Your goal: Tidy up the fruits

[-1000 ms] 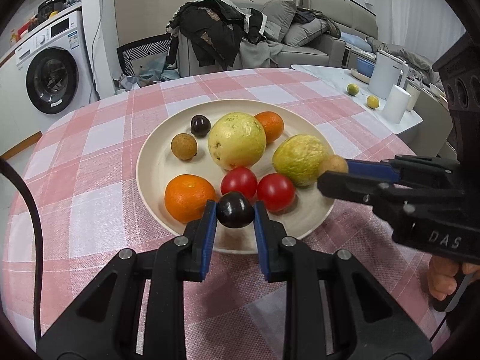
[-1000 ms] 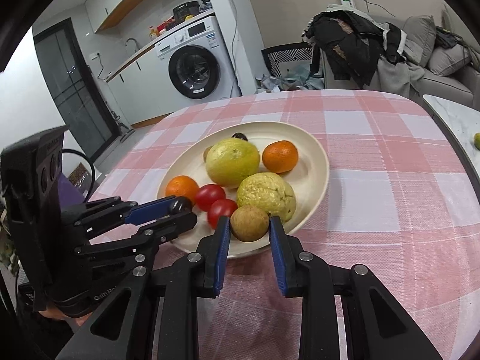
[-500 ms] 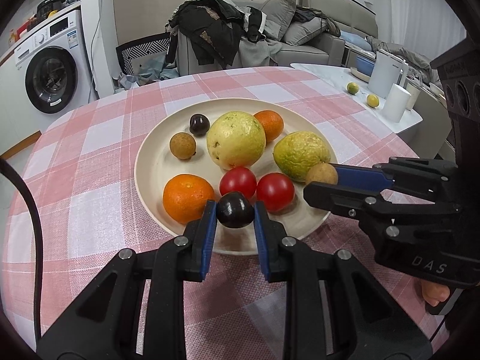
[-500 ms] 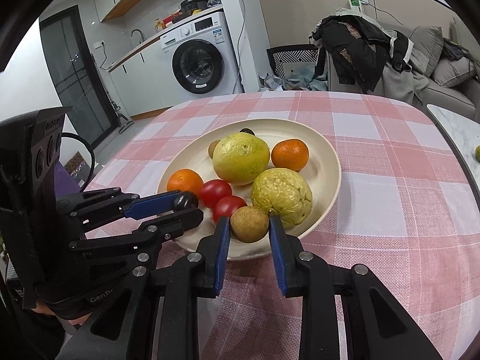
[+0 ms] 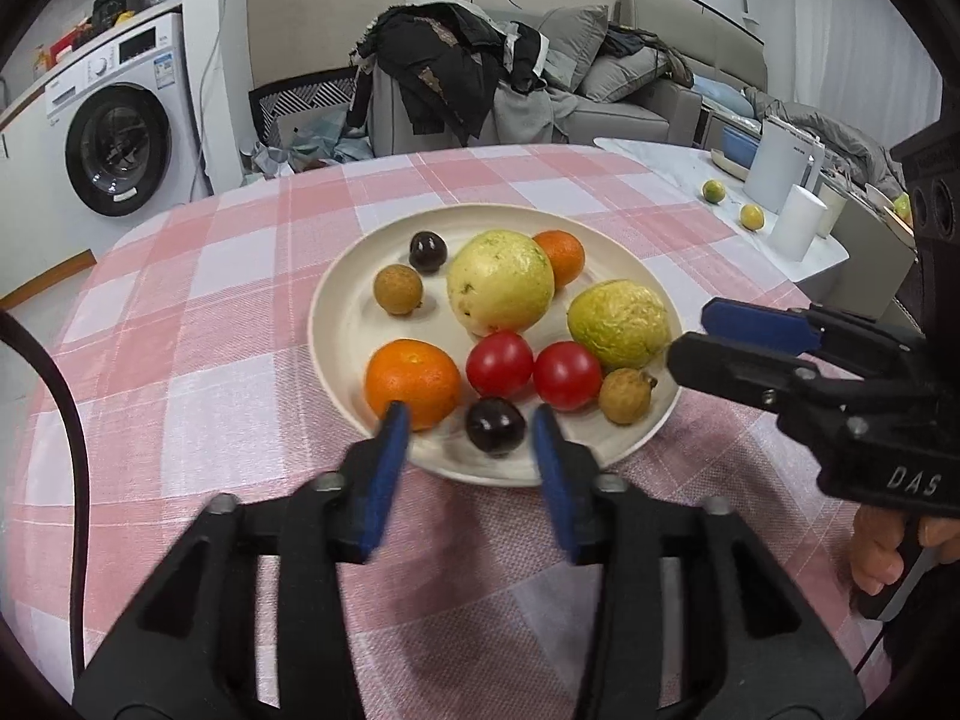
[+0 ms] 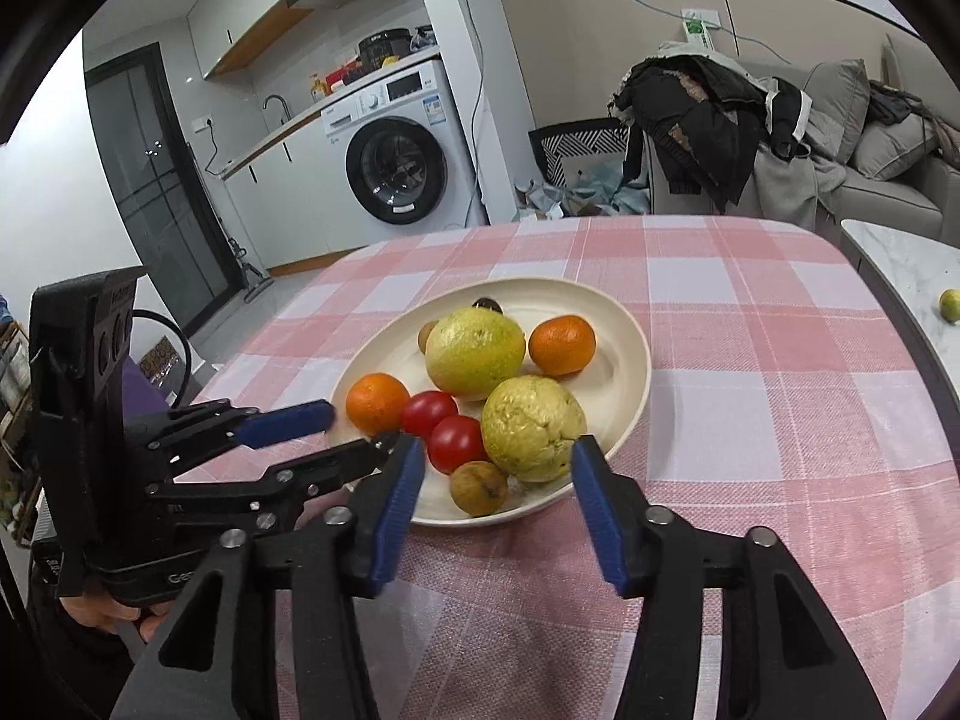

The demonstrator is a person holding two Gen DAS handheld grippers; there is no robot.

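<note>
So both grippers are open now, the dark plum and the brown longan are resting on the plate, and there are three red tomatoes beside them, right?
Not quite: there are two red tomatoes, not three, as the left wrist view shows. The rest holds: the left gripper and right gripper are open, and the dark plum and brown longan rest on the plate.

Cream plate (image 5: 336, 324) on a pink-and-white checked cloth (image 5: 180, 324), two red tomatoes (image 5: 500, 363), two orange mandarins (image 5: 413, 383), two yellow-green guavas (image 5: 500, 282), dark purple plums (image 5: 495, 426), tan-brown longans (image 5: 624, 396), black claws with blue pads (image 5: 384, 480).
</note>
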